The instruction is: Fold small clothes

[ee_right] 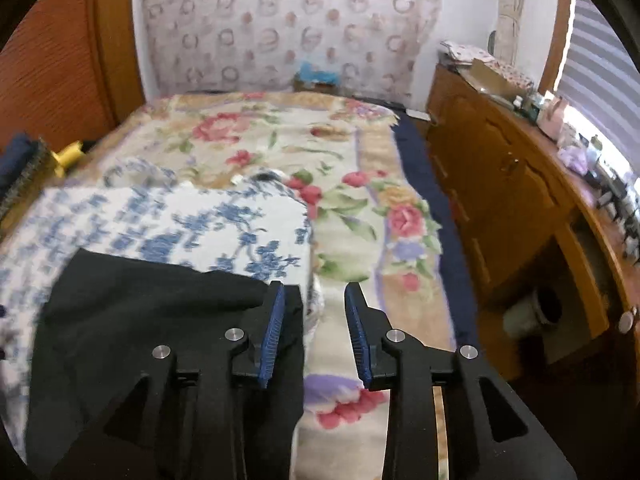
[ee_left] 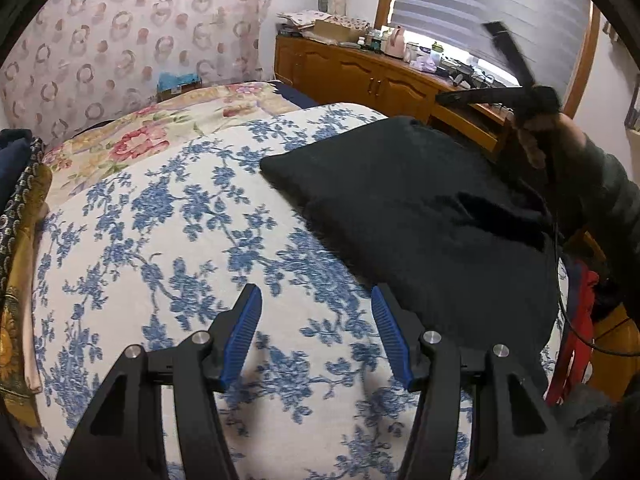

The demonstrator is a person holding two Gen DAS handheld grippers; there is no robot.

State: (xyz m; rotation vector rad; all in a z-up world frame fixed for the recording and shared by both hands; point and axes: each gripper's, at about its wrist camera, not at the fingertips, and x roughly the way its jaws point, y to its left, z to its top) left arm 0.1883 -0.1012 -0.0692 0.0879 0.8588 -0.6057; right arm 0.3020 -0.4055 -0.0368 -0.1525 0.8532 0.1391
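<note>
Dark, near-black fabric garment (ee_left: 420,216) is seen spread flat on the white cloth with blue flower print (ee_left: 168,240), towards that cloth's right edge in the left wrist view. The blue-flowered cloth is laid over a cream bedspread with red roses (ee_right: 352,208), which covers the bed. The left gripper (ee_left: 316,336) is held above the bare blue-flowered cloth, just beside the garment's near left edge; its jaws are spread and nothing is pinched between the ribbed blue pads (ee_left: 240,336). The right gripper (ee_right: 314,332) is carried above the garment's right edge, where dark fabric meets the rose bedspread; its jaws stand partly apart and empty, with no cloth caught between them. In the left wrist view the right gripper (ee_left: 500,68) is blurred, raised over the garment's far right corner. A wooden sideboard (ee_right: 500,184) cluttered with bottles is seen along the bed's right side.
</note>
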